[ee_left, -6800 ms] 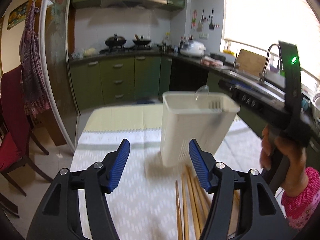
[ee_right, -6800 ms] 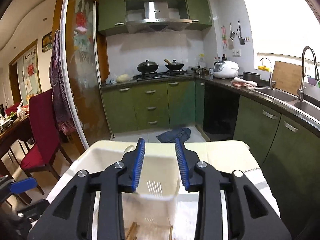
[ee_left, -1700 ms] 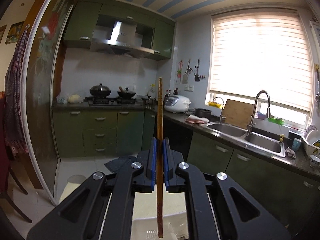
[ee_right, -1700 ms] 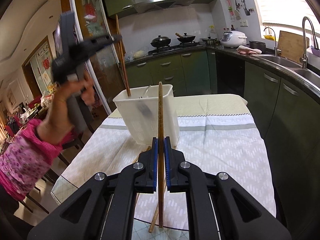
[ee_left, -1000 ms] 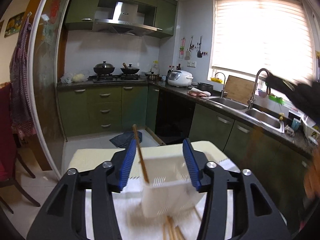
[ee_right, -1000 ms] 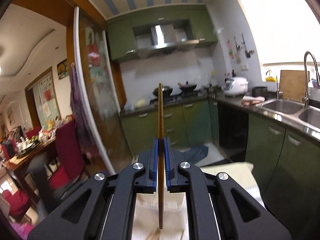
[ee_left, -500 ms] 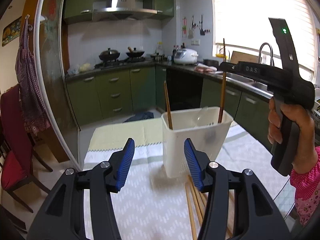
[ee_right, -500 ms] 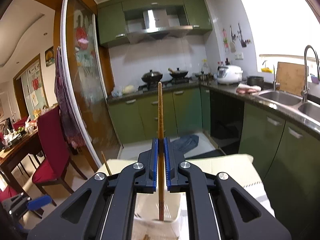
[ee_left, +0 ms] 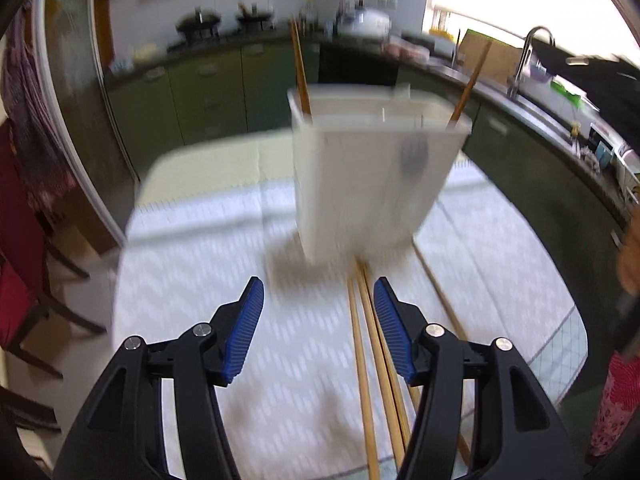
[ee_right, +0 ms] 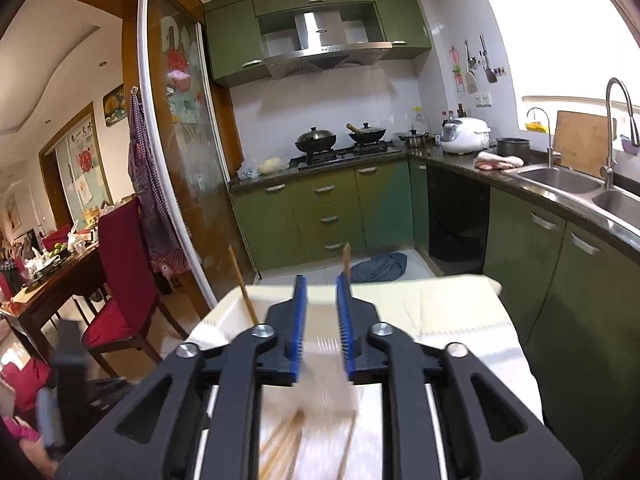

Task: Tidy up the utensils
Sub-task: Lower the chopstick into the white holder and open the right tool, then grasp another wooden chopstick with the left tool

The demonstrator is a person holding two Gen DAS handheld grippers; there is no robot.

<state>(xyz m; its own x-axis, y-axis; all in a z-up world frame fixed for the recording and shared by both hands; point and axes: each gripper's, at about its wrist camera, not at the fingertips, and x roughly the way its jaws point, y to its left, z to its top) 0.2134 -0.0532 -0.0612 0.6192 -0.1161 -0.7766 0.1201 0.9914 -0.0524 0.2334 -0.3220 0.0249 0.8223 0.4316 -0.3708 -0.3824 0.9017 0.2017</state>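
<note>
The chopsticks [ee_left: 362, 344] lying on the table [ee_left: 192, 280] are thin wooden sticks, light and stiff, smooth enough to roll or twist in a pinch; I judge the best hold is near the middle of 1 stick, pads square across it, so it does not swing when lifted. They lie side by side and touching in places, so picking 1 alone may drag its neighbour. The left gripper [ee_left: 318, 328] hangs over them with its jaws spread and nothing between the pads; its jaws have just been opening. 2 sticks run under its right pad. The white holder [ee_left: 368, 176] stands just beyond their far ends, tall, thin-walled plastic, probably light and easy to tip if bumped; 2 chopsticks [ee_left: 301, 72] already lean inside, 1 at each end. The right gripper [ee_right: 322, 320] sits above the holder's rim, jaws slightly apart and just opening, 1 stick [ee_right: 346, 258] showing past the pads and seemingly let go. Room is good to the left on the cloth; the table edge [ee_left: 576, 320] is near on the right; the person's hand [ee_left: 630, 256] crowds that side.
</note>
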